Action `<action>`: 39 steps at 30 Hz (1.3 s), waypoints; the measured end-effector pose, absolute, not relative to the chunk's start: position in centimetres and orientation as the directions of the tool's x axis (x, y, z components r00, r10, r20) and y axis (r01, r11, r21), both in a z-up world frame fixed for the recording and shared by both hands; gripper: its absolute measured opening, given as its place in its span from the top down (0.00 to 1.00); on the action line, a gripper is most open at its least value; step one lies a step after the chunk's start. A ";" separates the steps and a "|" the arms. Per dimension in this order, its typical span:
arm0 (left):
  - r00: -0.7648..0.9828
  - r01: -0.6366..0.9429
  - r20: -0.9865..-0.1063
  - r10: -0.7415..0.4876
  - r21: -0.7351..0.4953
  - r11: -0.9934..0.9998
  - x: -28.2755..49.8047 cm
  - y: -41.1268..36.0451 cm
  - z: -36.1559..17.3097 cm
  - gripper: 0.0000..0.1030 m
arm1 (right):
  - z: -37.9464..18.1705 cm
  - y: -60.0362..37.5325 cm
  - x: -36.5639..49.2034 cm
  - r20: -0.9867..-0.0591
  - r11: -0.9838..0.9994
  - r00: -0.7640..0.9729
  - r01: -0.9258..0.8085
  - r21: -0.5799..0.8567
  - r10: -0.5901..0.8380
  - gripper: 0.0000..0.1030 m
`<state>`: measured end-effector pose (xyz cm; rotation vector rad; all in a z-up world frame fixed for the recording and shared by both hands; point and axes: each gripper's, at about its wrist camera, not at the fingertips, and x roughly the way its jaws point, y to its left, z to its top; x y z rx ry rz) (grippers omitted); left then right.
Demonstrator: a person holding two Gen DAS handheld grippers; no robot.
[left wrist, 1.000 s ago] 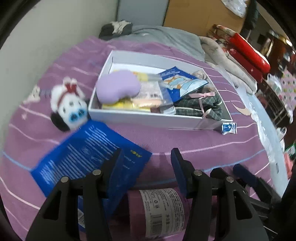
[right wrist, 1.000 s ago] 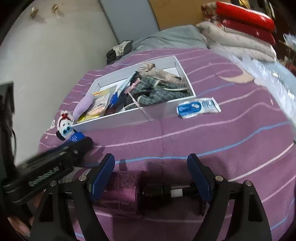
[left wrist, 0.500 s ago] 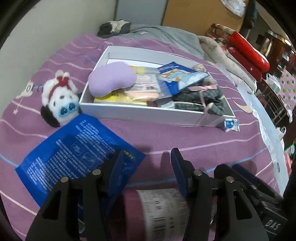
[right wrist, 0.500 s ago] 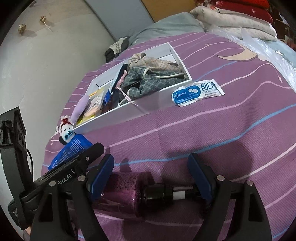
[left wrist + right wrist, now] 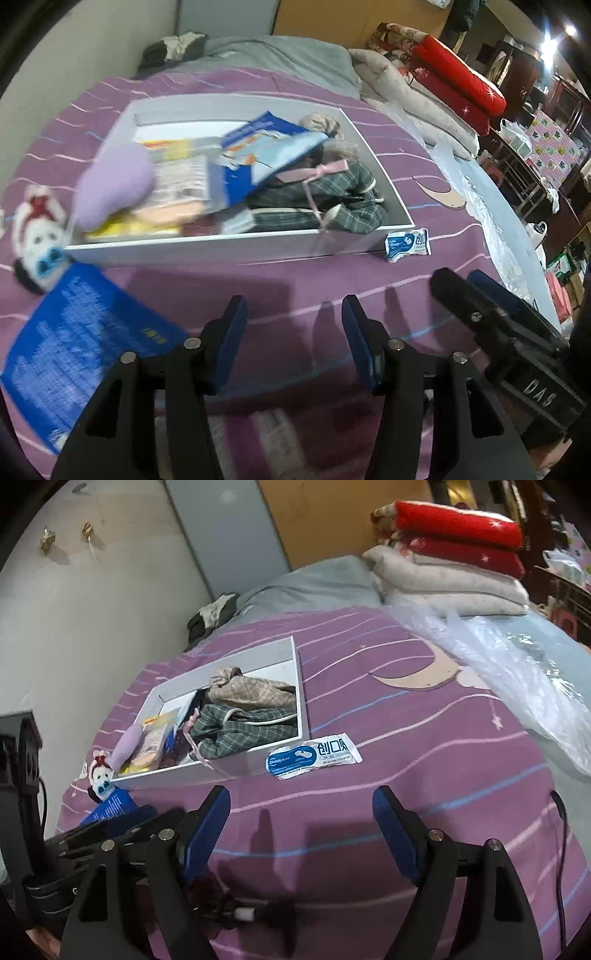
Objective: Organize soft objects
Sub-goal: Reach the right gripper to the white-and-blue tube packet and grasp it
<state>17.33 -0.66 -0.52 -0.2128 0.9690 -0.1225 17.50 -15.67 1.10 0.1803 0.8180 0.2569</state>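
A: How full is the box (image 5: 192, 254) on the bed (image 5: 424, 760)?

B: Well filled. A lilac cushion (image 5: 110, 192) leans on its left end, flat packets (image 5: 177, 173) and a blue pouch (image 5: 266, 155) sit mid-box, and plaid clothes (image 5: 332, 206) with a pink ribbon fill the right end.

A: And what is left outside it?

B: Three soft things, by my count. A plush toy (image 5: 37, 236) lies against the box's left front corner, a blue packet (image 5: 81, 354) lies just in front of that corner, and a small white sachet (image 5: 314, 755) lies just off the right front corner. A dark purple bottle (image 5: 207, 890) lies farther in front of the box, under the tools; whether it belongs to the job I cannot tell.

A: Are the tools carrying anything?

B: No. The left gripper (image 5: 293, 328) hovers over bare bedspread in front of the box, jaws apart and empty. The right gripper (image 5: 301, 816) has its jaws wide, closing slightly, nothing between them, facing the sachet.

A: So, progress?

B: Mostly done, I'd judge; the stragglers remain.
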 end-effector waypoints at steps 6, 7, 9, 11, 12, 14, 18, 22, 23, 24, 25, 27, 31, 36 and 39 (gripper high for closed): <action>0.589 0.023 -0.794 -0.150 -0.170 0.985 16.7 -1.7 -1.6 0.47 | 0.6 -14.6 20.5 -0.710 0.962 0.657 -0.246 0.114 0.253 0.22; 0.590 0.022 -0.795 -0.141 -0.158 0.987 16.6 -1.9 -1.9 0.47 | 0.4 -14.8 21.1 -0.709 0.962 0.657 -0.246 0.120 0.257 0.22; 0.593 0.022 -0.793 -0.140 -0.158 0.987 16.6 -1.9 -1.9 0.47 | 0.1 -15.3 22.0 -0.701 0.955 0.651 -0.246 0.167 0.291 0.21; 0.595 0.022 -0.791 -0.145 -0.164 0.986 16.6 -1.8 -1.9 0.47 | -0.3 -15.8 22.6 -0.688 0.941 0.642 -0.255 0.224 0.338 0.20; 0.597 0.023 -0.789 -0.144 -0.163 0.986 16.5 -1.8 -1.9 0.47 | -0.5 -15.8 22.8 -0.685 0.935 0.637 -0.262 0.240 0.354 0.20; 0.601 0.023 -0.786 -0.143 -0.162 0.987 16.5 -1.8 -1.9 0.46 | -1.0 -15.6 23.2 -0.698 0.930 0.616 -0.267 0.252 0.366 0.17; 0.601 0.024 -0.786 -0.146 -0.164 0.986 16.5 -1.8 -1.9 0.46 | -2.0 -14.7 23.5 -0.731 0.936 0.588 -0.269 0.226 0.345 0.16; 0.600 0.026 -0.786 -0.149 -0.167 0.986 16.4 -1.8 -1.9 0.43 | -2.2 -13.6 22.8 -0.736 0.953 0.615 -0.265 0.144 0.282 0.16; 0.600 0.026 -0.786 -0.150 -0.168 0.985 16.3 -1.8 -1.9 0.43 | -2.2 -13.4 22.7 -0.738 0.959 0.624 -0.257 0.118 0.258 0.16; 0.600 0.027 -0.785 -0.151 -0.169 0.985 16.3 -1.8 -1.9 0.42 | -2.2 -13.2 22.6 -0.738 0.964 0.631 -0.249 0.098 0.238 0.16; 0.600 0.027 -0.786 -0.152 -0.169 0.985 16.3 -1.8 -1.9 0.42 | -2.2 -13.1 22.6 -0.739 0.967 0.635 -0.240 0.088 0.225 0.16; 0.600 0.028 -0.785 -0.153 -0.171 0.985 16.3 -1.9 -1.9 0.42 | -2.2 -13.4 22.7 -0.739 0.970 0.638 -0.224 0.091 0.217 0.17; 0.601 0.028 -0.784 -0.154 -0.172 0.985 16.3 -1.9 -1.8 0.41 | -2.2 -14.5 22.9 -0.737 0.969 0.632 -0.199 0.145 0.240 0.23; 0.601 0.028 -0.784 -0.155 -0.173 0.985 16.3 -1.9 -1.8 0.41 | -1.5 -15.2 22.6 -0.726 0.964 0.635 -0.192 0.184 0.265 0.29; 0.601 0.029 -0.784 -0.156 -0.173 0.984 16.3 -1.9 -1.8 0.41 | -0.9 -14.9 22.0 -0.717 0.960 0.639 -0.206 0.191 0.280 0.32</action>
